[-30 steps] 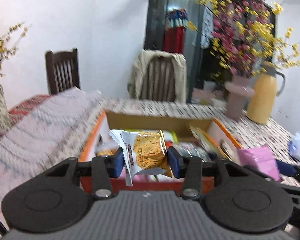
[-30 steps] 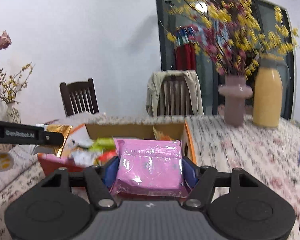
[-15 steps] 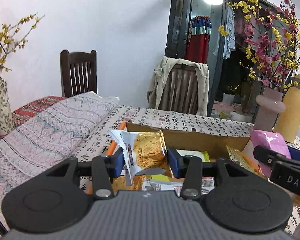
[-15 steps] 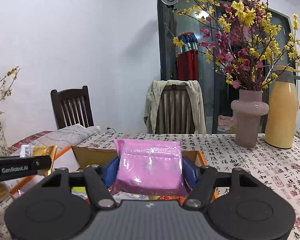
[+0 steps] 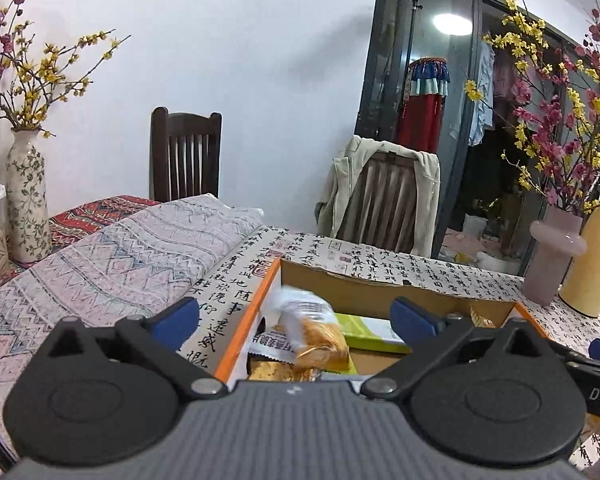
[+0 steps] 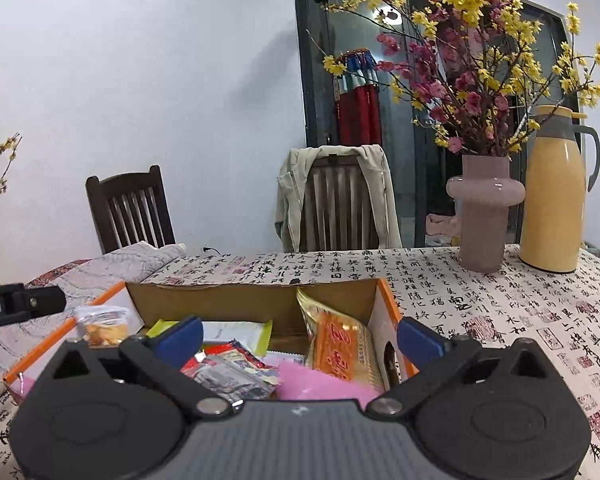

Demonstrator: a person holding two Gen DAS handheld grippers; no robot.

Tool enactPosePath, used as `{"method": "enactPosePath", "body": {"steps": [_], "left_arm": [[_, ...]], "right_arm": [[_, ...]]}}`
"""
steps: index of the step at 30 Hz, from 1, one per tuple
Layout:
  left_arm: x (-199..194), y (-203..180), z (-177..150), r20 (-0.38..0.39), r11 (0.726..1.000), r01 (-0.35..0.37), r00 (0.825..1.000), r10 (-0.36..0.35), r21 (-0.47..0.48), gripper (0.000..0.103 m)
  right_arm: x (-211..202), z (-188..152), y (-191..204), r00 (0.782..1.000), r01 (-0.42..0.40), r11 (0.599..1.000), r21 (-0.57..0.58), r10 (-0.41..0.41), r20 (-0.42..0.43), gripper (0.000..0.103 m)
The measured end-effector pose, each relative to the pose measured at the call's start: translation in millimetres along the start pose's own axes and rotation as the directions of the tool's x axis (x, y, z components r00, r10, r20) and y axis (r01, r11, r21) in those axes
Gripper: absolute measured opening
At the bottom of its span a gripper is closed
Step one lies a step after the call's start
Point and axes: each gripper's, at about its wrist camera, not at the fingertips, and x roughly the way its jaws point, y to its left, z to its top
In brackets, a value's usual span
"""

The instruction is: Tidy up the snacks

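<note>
Cardboard, orange-edged, the box (image 6: pixel 256 304) sits on the calligraphy tablecloth (image 6: pixel 480 292) and already holds a heap of snacks. The pink pack (image 6: pixel 320 384) lies inside beneath the right gripper (image 6: pixel 298 338), and the biscuit pack (image 5: pixel 312 332) is blurred above the pile under the left gripper (image 5: pixel 296 316), apparently dropping in. Both grippers' jaws have just been opening and stand spread wide with nothing pinched. These two drops look done; whether any snacks remain outside the box cannot be told.
</note>
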Motion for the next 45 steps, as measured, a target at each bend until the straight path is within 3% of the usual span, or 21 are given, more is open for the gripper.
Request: {"method": "enactPosePath", "body": {"steps": [5, 10, 16, 22, 31, 45], "left_arm": [[-22.6, -3.1, 8.1, 0.03, 1.0, -0.001, 1.0, 0.0, 0.007, 0.103], [-60.9, 5.0, 11.9, 0.041, 0.998, 0.069, 0.997, -0.069, 0.004, 0.103], [-115.0, 20.5, -3.0, 0.05, 0.99, 0.135, 0.989, -0.137, 0.047, 0.103], [-143.6, 37.9, -38.2, -0.039, 0.98, 0.169, 0.985, -0.166, 0.101, 0.103], [-151.5, 55.5, -88.4, -0.194, 0.984, 0.158, 0.971, -0.141, 0.078, 0.103], [-155.3, 49.8, -109.5, -0.26, 0.981, 0.184, 0.952, -0.164, 0.054, 0.103]], "right_arm": [[-19.0, 7.8, 1.0, 1.0, 0.002, 1.0, 0.003, -0.003, 0.024, 0.103], [-64.8, 10.3, 4.5, 0.998, -0.02, 1.0, -0.018, 0.02, 0.052, 0.103], [-124.4, -9.2, 7.6, 0.997, -0.056, 0.997, -0.048, 0.058, 0.042, 0.103], [-156.6, -42.3, 4.4, 0.997, -0.073, 0.996, -0.043, 0.072, -0.03, 0.103], [-171.7, -88.0, -1.0, 0.984, -0.075, 0.997, -0.008, 0.073, -0.162, 0.103], [-178.1, -107.4, -0.7, 0.975, -0.058, 0.998, 0.002, 0.057, -0.215, 0.103]]}}
